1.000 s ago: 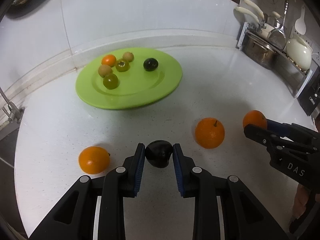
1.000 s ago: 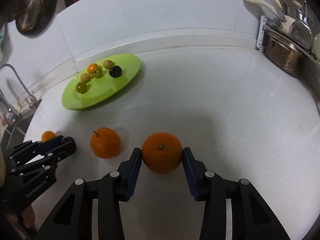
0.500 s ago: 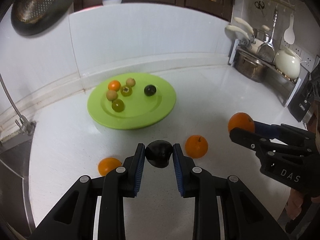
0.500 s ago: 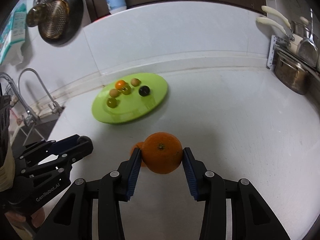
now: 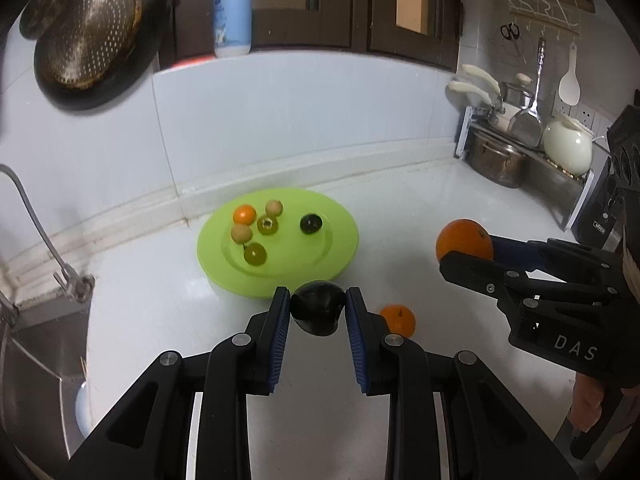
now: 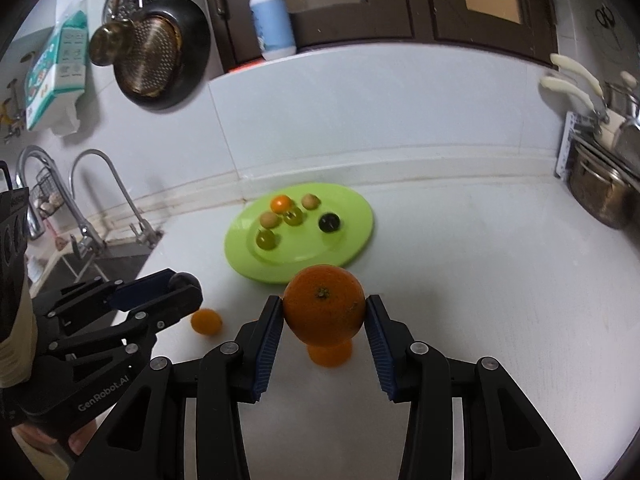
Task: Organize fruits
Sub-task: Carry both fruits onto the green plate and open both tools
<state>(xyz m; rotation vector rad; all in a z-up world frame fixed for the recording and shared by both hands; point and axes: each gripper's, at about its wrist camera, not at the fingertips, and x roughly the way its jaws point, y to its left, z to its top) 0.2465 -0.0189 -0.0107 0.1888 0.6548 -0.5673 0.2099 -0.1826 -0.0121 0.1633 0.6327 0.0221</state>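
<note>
**Both fruits held raised, near side of plate**

A dark, glossy, near-black fruit (image 5: 318, 307) is clamped between the blue pads of the left gripper (image 5: 318, 312), which is closed narrowly around it. To the right, a large orange (image 6: 324, 305), dimpled and with its stem scar facing the camera, is pinched by the right gripper (image 6: 325, 322), opened only to the fruit's width. Both are held clear of the white counter (image 6: 460, 280), on the near side of the green plate (image 6: 352, 240), where six small fruits are seen. Compared with 1.0 s ago, both fruits have been lifted off the counter; two small oranges (image 6: 206, 321) are left below.
</note>
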